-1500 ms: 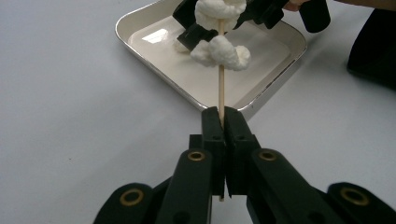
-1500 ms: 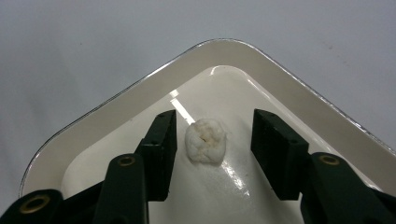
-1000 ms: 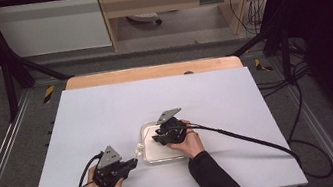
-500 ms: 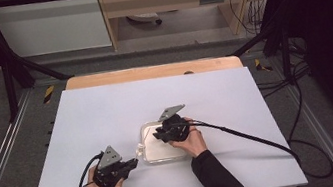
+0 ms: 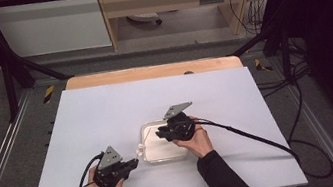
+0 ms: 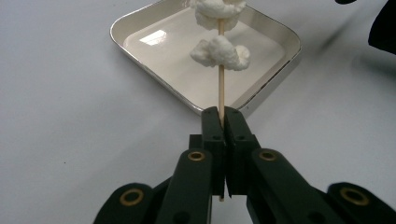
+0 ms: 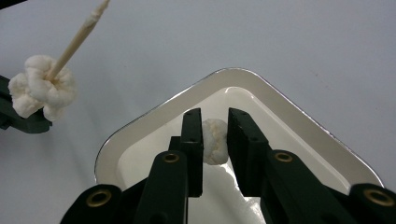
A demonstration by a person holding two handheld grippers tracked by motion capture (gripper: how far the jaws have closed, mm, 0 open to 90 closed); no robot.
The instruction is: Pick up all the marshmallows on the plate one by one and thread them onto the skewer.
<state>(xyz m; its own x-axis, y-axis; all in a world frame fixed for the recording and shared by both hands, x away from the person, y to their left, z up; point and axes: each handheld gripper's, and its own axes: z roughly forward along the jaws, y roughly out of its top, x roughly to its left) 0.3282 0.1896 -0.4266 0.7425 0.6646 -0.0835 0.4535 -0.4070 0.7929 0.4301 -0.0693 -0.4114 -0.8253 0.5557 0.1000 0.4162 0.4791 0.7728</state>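
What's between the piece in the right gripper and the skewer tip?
Nothing visible. The right gripper holds a white piece above the tray. The skewer, clamped in the left gripper, has a bare tip with open air around it; two pieces already sit further down.

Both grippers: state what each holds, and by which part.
Left gripper clamps the skewer at its bare lower end. Right gripper pinches a white puffy piece by its sides.

White table top (image 5: 107, 113), wooden strip (image 5: 151, 72) along its 12 o'clock edge. One white square tray (image 5: 149, 153) with rounded corners rests flat on it, slightly toward 5 o'clock of centre. Black cable (image 5: 257, 137) trails across the top toward 4 o'clock.
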